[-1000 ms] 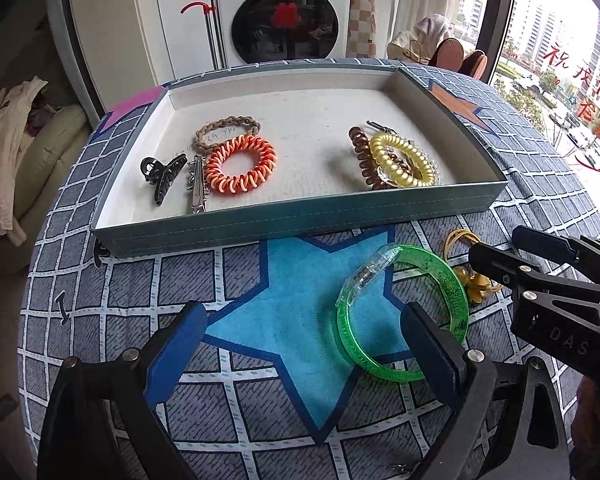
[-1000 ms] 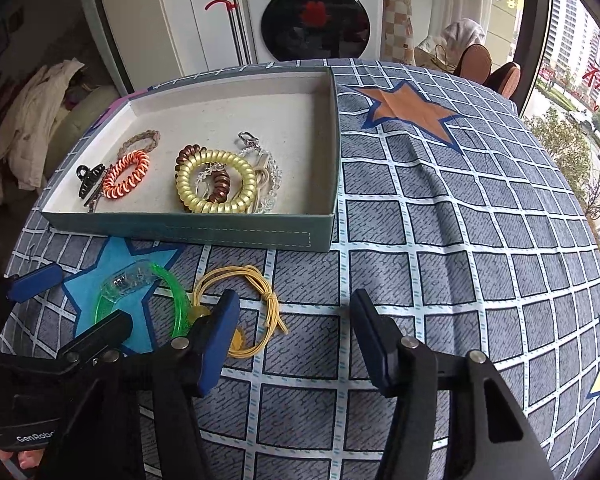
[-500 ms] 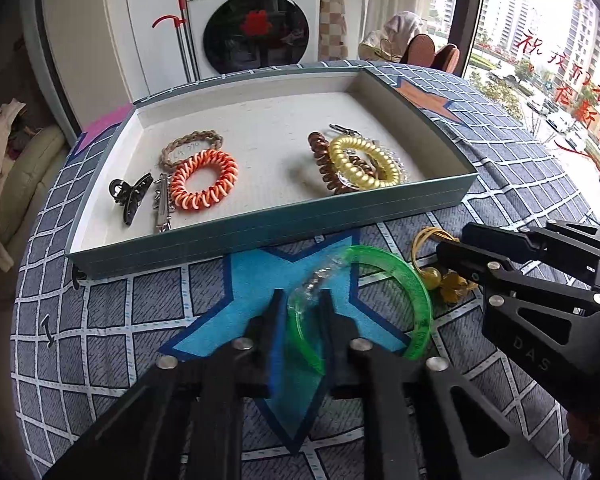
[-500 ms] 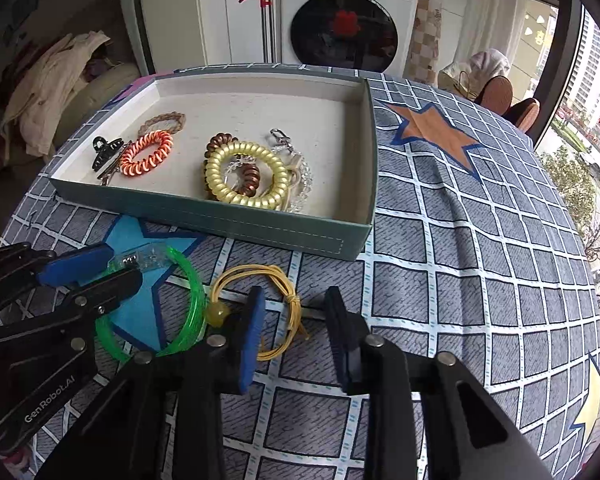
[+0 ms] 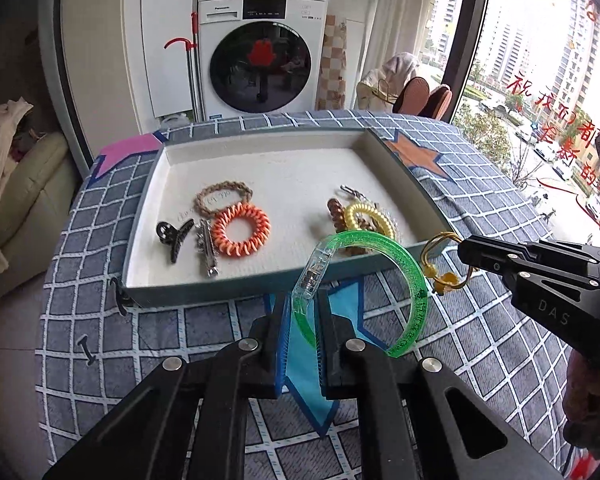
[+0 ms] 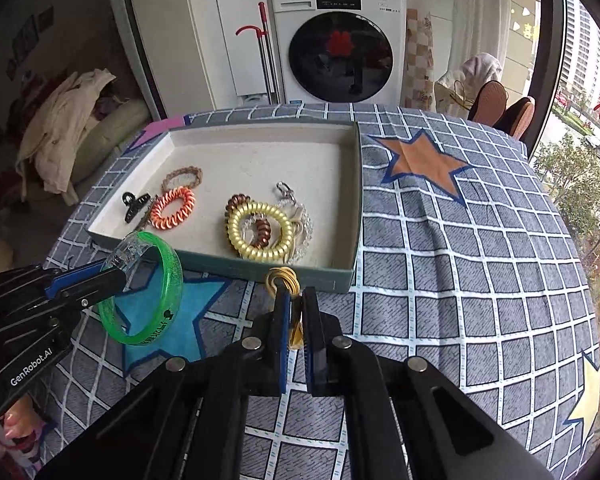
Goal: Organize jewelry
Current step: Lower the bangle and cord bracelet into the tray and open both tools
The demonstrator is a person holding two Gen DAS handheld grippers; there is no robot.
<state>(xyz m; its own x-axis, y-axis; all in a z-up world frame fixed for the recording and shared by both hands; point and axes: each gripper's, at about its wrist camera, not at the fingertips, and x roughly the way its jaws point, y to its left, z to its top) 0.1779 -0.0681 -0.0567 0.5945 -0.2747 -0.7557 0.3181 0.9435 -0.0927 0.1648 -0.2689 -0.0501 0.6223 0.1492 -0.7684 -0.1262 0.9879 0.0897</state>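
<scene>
My left gripper (image 5: pixel 303 312) is shut on a green glitter bangle (image 5: pixel 414 280) and holds it above the tablecloth, just in front of the tray (image 5: pixel 204 294). The bangle also shows in the right wrist view (image 6: pixel 172 276). My right gripper (image 6: pixel 295 308) is shut on a yellow cord hair tie (image 6: pixel 284 278), lifted near the tray's front wall (image 6: pixel 260 270); the tie also shows in the left wrist view (image 5: pixel 440 258). In the tray lie an orange coil tie (image 5: pixel 240 230), a braided tan tie (image 5: pixel 222 194), a black claw clip (image 5: pixel 174 234), a silver clip (image 5: pixel 208 250) and a yellow coil tie (image 6: pixel 260 230).
The table wears a grey checked cloth with a blue star (image 6: pixel 160 320) and an orange star (image 6: pixel 420 160). A washing machine (image 5: pixel 260 52) stands behind the table. A sofa with clothes (image 6: pixel 72 128) is at the left. Windows are at the right.
Both grippers closed: the left on the green bangle, the right on the yellow tie. Both have lifted their items off the cloth and moved toward the tray.
</scene>
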